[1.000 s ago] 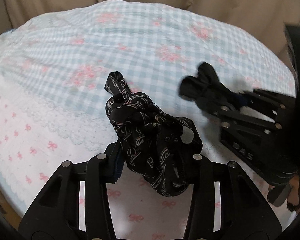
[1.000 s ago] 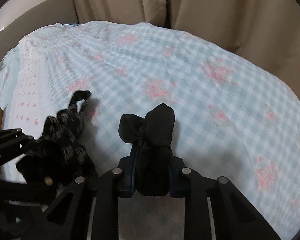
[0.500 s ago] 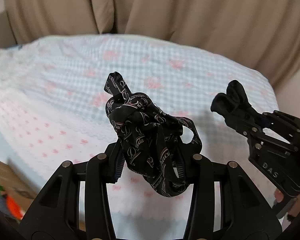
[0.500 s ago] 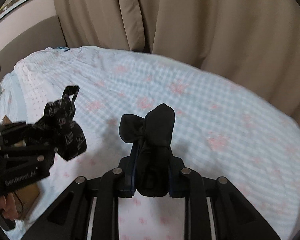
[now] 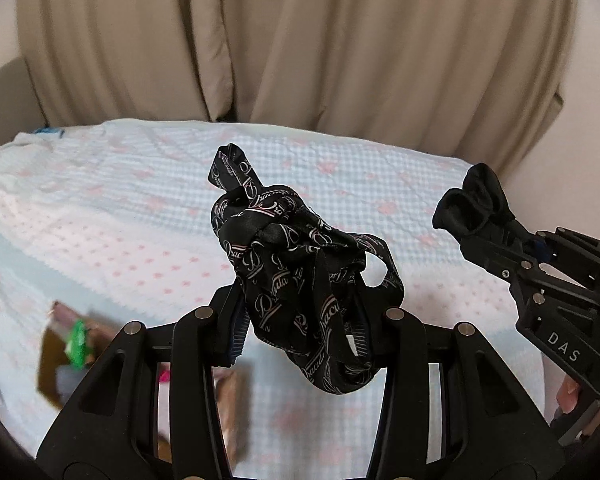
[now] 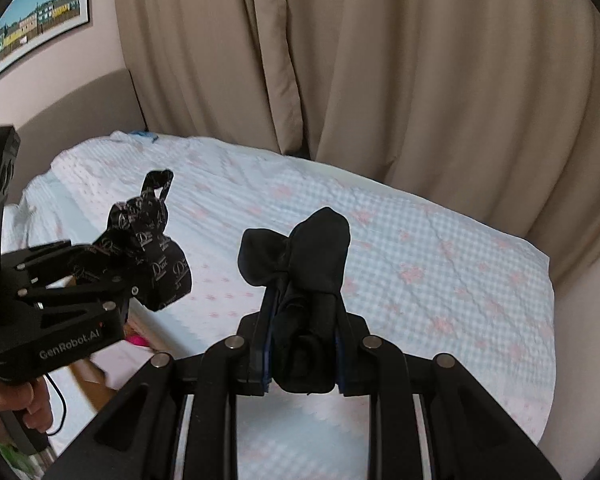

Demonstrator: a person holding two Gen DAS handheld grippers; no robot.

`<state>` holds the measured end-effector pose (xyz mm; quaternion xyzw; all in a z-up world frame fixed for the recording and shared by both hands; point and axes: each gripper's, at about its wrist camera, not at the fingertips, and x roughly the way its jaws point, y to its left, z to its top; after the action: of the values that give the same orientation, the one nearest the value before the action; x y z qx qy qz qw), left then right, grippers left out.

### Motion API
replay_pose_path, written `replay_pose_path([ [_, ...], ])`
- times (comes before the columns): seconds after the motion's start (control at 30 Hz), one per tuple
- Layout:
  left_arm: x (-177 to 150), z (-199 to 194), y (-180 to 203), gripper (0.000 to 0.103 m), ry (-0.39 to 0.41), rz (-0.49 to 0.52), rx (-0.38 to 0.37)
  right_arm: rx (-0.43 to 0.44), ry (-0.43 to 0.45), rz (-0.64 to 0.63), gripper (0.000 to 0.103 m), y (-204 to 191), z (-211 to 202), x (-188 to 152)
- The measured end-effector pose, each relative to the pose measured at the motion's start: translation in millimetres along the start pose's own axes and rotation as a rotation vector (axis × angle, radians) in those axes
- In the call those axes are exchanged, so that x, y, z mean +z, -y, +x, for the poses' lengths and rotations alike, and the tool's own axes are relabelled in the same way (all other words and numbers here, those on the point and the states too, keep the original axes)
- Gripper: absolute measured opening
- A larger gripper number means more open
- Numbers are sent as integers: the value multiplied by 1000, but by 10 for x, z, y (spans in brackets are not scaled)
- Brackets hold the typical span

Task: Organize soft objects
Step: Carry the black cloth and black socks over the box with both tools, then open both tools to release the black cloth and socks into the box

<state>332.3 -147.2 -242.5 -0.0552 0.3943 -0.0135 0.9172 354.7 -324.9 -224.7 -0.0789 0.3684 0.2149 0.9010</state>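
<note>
Printed black cloth bunched upright in left fingers, plain black sock upright in right fingers

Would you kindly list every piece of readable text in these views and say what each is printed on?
"DAS": on the right gripper body.
"GenRobot.AI": on the left gripper body.
"Dracula": apparently, repeated script on the patterned black cloth; partly folded.
Framed picture: no legible text.
Plain black sock: none.
</note>
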Motion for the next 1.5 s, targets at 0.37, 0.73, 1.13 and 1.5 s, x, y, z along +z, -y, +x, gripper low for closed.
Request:
replay_pose_path([
  [0.37,-307,-833,-1041,39,-44,20,-52,8,-9,162,21,-1176,-457,-110],
  [0.73,-564,-769,-2271,39,-149,45,-43,-29,-133,248,21,-2179,62,-298],
  [1.13,-1135,45,-2551,39,-363,186,-111,-51,-286,456,21,-2510,734,-787],
  [1.5,-1638,399,-2360,39,-450,339,-111,-44,-385,581,21,-2509,1091,-1057],
])
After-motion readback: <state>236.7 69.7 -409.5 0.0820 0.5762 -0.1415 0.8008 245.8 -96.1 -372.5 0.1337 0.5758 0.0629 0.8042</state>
